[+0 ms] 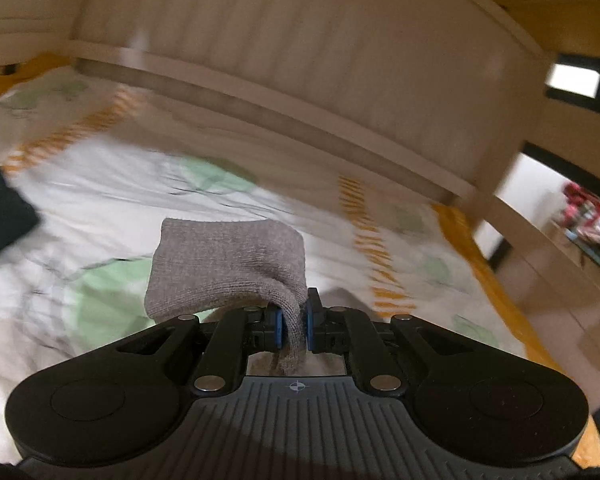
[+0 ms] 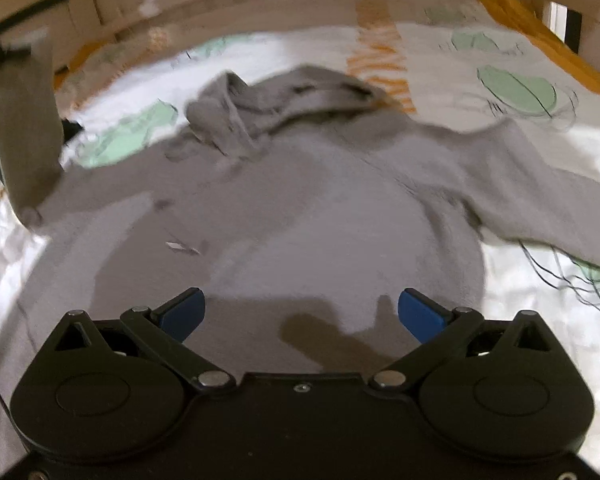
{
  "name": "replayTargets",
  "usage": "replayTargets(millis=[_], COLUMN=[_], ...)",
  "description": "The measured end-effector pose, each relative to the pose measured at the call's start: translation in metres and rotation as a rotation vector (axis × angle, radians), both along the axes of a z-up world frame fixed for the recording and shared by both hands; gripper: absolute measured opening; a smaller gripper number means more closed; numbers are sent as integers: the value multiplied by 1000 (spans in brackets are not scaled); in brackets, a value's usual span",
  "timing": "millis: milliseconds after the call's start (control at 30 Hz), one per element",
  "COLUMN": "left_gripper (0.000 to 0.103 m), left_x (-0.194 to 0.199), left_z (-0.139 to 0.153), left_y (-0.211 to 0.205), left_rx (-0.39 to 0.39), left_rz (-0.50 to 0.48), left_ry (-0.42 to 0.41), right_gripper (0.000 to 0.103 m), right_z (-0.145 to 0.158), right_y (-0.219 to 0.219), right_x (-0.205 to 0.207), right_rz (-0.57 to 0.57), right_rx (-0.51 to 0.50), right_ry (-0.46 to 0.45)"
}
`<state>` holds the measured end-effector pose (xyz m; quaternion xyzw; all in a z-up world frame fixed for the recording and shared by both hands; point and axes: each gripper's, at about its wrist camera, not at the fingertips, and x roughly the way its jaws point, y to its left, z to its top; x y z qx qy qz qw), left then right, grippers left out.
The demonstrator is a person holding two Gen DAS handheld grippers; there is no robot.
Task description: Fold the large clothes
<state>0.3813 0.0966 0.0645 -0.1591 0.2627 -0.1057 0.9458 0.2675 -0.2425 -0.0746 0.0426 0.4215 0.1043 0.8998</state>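
Observation:
A grey hooded sweater lies spread on a bed, its hood bunched toward the headboard and one sleeve stretched out to the right. The other sleeve is lifted up at the far left of the right wrist view. Its ribbed grey cuff fills the middle of the left wrist view, pinched between the blue pads of my left gripper, which is shut on it above the bed. My right gripper hovers open over the sweater's lower body, nothing between its fingers.
The bed sheet is white with green shapes and orange stripes. A pale wooden headboard runs along the far side. A dark folded item lies on the sheet at the left. A bed rail stands at the right.

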Motion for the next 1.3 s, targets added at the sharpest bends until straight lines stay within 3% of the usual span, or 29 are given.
replayTargets(millis=[267, 400, 667, 700, 833, 900, 1133, 1200, 1300], left_gripper=[9, 10, 12, 18, 68, 82, 89, 89, 89], left_x=[18, 19, 14, 14, 11, 6, -31, -37, -41], left_z=[-35, -67, -119, -123, -131, -128, -121, -127, -141], left_y=[-108, -151, -196, -201, -208, -207, -174, -153, -115], left_rx=[-19, -5, 40, 34, -6, 1, 137, 185, 197], left_rz=[-159, -209, -250, -263, -325, -345, -323, -293, -228], left_ry=[46, 93, 163, 175, 186, 157, 38, 47, 98], right_gripper=[102, 103, 102, 102, 102, 102, 103, 103, 103], right_z=[29, 34, 38, 38, 37, 36, 30, 28, 26], right_y=[-33, -50, -69, -70, -76, -80, -92, -91, -87], right_x=[2, 3, 8, 8, 9, 10, 13, 13, 13], right_rz=[-80, -119, -173, -178, -204, -222, -278, -278, -263], right_rx=[71, 99, 135, 137, 142, 143, 162, 158, 154], right_ry=[-54, -53, -45, -47, -51, -55, -51, -44, -48])
